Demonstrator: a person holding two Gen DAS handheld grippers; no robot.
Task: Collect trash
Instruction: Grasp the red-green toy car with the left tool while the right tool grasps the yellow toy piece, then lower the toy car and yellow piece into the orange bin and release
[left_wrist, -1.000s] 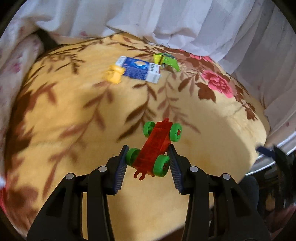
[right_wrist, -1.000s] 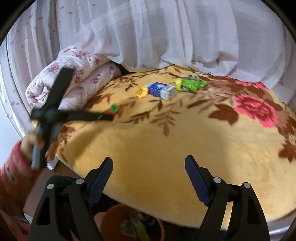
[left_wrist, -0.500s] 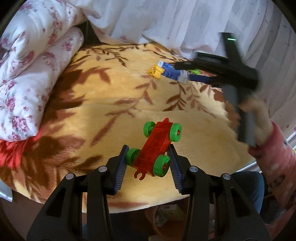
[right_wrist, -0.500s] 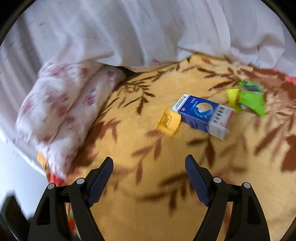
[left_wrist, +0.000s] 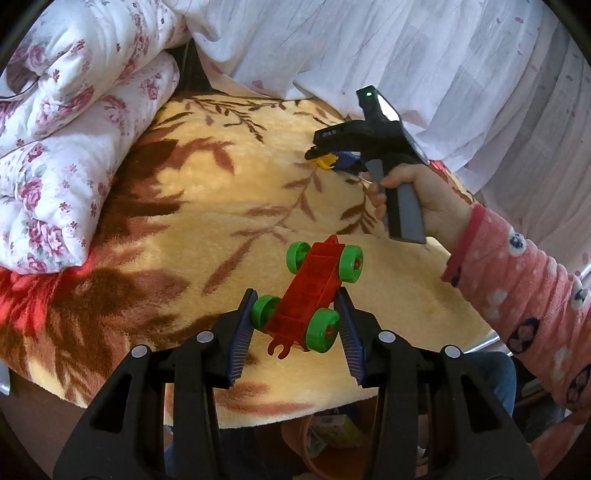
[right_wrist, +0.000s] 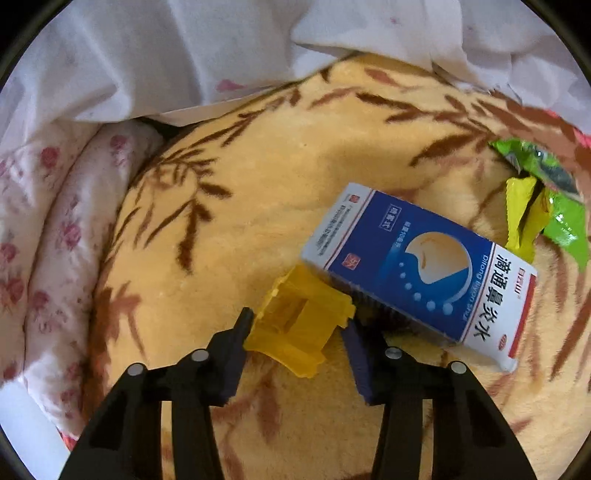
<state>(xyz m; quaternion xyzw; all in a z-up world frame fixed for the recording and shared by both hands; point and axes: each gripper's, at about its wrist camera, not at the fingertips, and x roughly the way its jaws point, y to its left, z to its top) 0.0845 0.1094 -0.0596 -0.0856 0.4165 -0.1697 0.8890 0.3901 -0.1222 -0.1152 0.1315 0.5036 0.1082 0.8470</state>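
Observation:
My left gripper (left_wrist: 295, 328) is shut on a red toy car with green wheels (left_wrist: 310, 295) and holds it above the yellow flowered blanket (left_wrist: 207, 206). My right gripper (right_wrist: 299, 332) has its fingers on both sides of a yellow plastic piece (right_wrist: 299, 328) that lies on the blanket (right_wrist: 258, 184); the pads touch it. A blue and white carton (right_wrist: 417, 273) lies right next to the piece. A green and yellow wrapper (right_wrist: 543, 199) lies at the right. The right gripper also shows in the left wrist view (left_wrist: 321, 155), over the yellow piece.
A folded white quilt with pink flowers (left_wrist: 66, 122) lies at the left. White sheets (left_wrist: 406, 48) bunch up at the back. The blanket's front edge (left_wrist: 295, 406) drops off below my left gripper, with some items below it.
My right gripper moved forward over the blanket and closed around the yellow piece. My left gripper drew back toward the front edge with the toy car in it.

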